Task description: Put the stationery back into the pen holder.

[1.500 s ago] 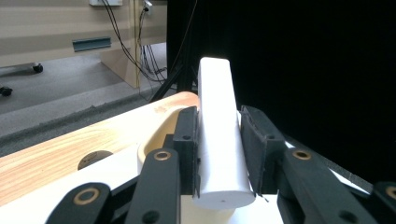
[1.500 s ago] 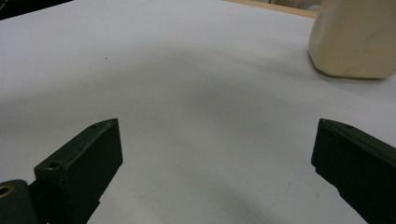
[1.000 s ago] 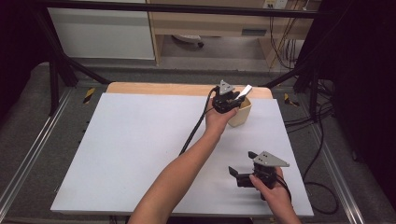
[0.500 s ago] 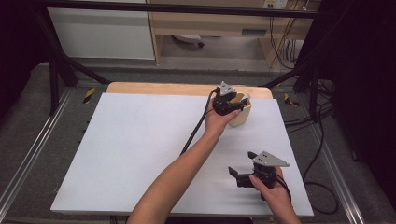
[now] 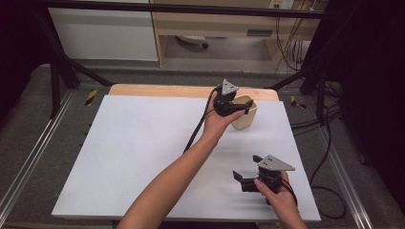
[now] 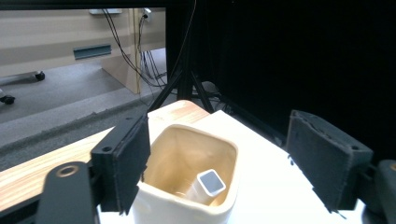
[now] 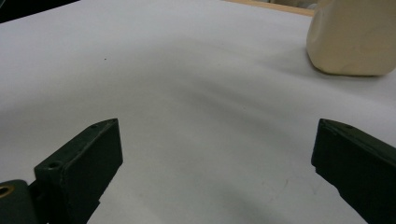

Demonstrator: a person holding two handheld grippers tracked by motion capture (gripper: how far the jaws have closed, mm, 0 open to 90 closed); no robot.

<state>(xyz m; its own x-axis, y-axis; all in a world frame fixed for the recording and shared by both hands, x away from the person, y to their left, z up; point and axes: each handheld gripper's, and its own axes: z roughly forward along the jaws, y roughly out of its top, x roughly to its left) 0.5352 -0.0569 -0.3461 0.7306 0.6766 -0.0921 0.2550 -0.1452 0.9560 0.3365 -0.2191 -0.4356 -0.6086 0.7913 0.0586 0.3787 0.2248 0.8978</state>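
Cream cup (image 6: pixel 187 177) standing upright on white tabletop (image 5: pixel 143 157), toward far right edge, near wooden strip. Inside, small white square-ended tube (image 6: pixel 208 184) leaning against inner wall. Left claw (image 5: pixel 237 109) just above rim, jaws just been opening, now wide apart, nothing between pads. Right claw (image 5: pixel 244 180) well apart near front edge, low over tabletop, spread wide, empty.

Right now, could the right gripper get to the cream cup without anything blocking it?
Probably yes. The right gripper rests near the front of the white table with jaws open, and only bare surface lies between it and the cream cup. The left gripper over the cup's mouth could crowd it from above.
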